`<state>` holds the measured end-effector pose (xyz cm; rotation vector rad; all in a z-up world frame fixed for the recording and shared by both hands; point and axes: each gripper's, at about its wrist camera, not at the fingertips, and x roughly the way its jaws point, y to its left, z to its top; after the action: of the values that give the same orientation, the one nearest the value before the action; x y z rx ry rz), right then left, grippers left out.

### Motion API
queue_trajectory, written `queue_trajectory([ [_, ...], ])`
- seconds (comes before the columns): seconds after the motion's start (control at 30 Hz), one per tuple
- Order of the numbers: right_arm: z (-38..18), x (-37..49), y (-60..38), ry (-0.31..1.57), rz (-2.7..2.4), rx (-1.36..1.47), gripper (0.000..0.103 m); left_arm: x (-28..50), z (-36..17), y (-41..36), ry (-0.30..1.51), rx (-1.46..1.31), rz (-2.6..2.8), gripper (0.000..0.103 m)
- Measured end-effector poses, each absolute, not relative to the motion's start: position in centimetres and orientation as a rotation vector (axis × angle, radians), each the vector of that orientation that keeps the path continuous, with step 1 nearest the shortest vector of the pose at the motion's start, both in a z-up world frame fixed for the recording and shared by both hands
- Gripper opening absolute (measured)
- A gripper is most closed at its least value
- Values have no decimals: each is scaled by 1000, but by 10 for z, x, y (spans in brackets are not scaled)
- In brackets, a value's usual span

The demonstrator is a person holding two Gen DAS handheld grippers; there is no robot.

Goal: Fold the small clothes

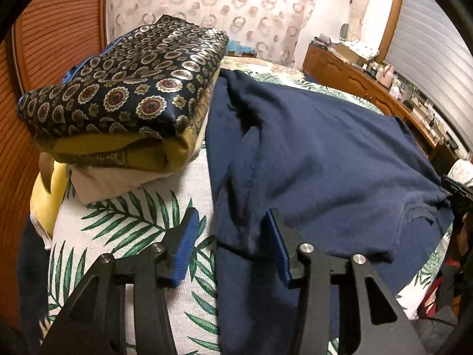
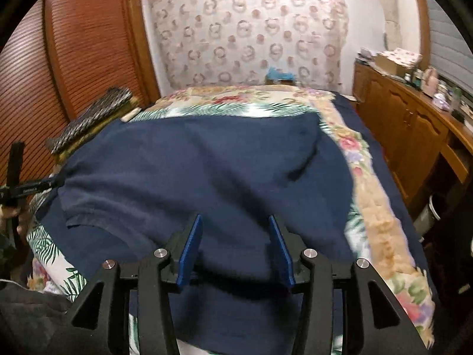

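Navy garment point(image 1: 310, 159) spread flat on the bed, long axis nine to three. Left gripper point(image 1: 230, 248) spread over its left edge; right gripper point(image 2: 235, 248) spread, empty, above its near hem.

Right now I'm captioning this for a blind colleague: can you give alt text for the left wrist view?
Open left tongs hover over the near left edge of a navy garment spread on a palm-leaf bedcover. A stack of folded clothes sits to the left, topped by a dark medallion-print piece.

Matt navy cloth garment point(image 2: 207, 162); glossy patterned fabric point(image 1: 127, 80).
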<state>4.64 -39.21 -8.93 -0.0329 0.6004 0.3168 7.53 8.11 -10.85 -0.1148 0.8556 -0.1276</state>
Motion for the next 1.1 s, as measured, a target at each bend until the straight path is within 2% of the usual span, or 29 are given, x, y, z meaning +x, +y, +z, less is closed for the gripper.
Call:
queue_trajectory([
  [0.07,-94,52,-385,608,327,-50,49,76,-109,76,859,-105,-155,11],
  [0.13,-100,59,-380,627,330,-76,49,76,-108,74,852,-92,-175,9],
  [0.27,-108,74,-380,675,310,-105,49,76,-96,76,828,-134,-209,8],
  [0.33,-111,78,-380,674,303,-133,58,74,-86,75,799,-146,-230,8],
  [0.5,-114,84,-390,646,287,-123,67,73,-57,60,735,-157,-293,8],
  [0.77,-123,64,-386,616,291,-124,68,90,-18,16,673,-133,-414,8],
  [1.1,-107,31,-423,560,254,-48,67,121,29,-80,603,-53,-603,8],
])
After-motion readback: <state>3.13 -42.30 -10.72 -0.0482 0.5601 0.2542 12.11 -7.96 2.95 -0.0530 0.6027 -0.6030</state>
